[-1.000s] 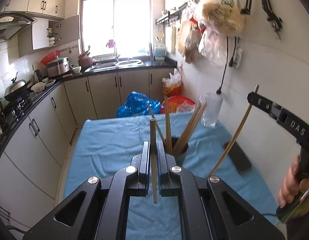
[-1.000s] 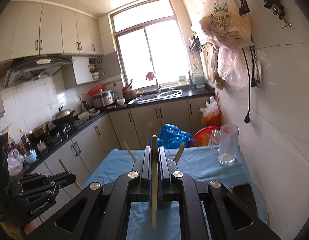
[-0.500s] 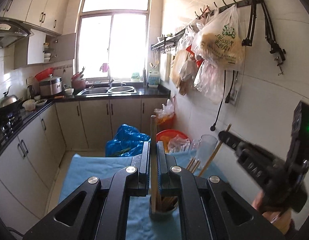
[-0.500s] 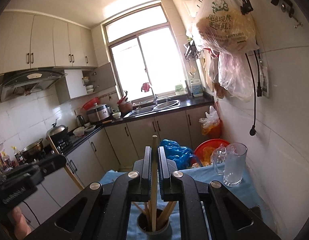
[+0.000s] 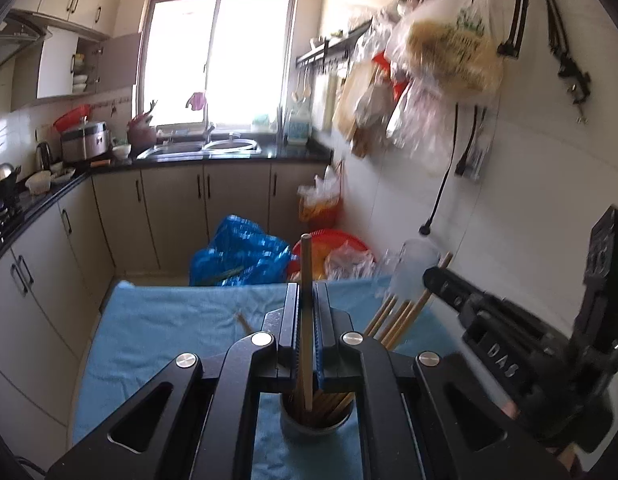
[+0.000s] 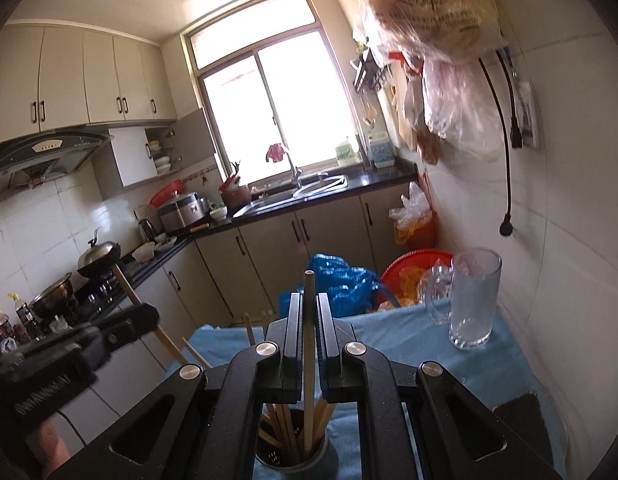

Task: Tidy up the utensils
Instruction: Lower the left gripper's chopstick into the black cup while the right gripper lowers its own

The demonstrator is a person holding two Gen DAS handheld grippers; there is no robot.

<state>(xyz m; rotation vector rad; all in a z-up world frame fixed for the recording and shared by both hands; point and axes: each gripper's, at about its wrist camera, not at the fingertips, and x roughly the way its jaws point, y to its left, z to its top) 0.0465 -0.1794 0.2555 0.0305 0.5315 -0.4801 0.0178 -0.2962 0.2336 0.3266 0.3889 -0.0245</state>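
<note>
Presently, left wrist view: left gripper clamps one chopstick, its tip inside the metal holder; "DAS" reads on the opposite tool. Right wrist view: right gripper grips another chopstick over that cup. Judged step: insertion; next, release both.

Glass mug on blue cloth

Chopsticks stand in holder; mug apparently behind-right.
</note>
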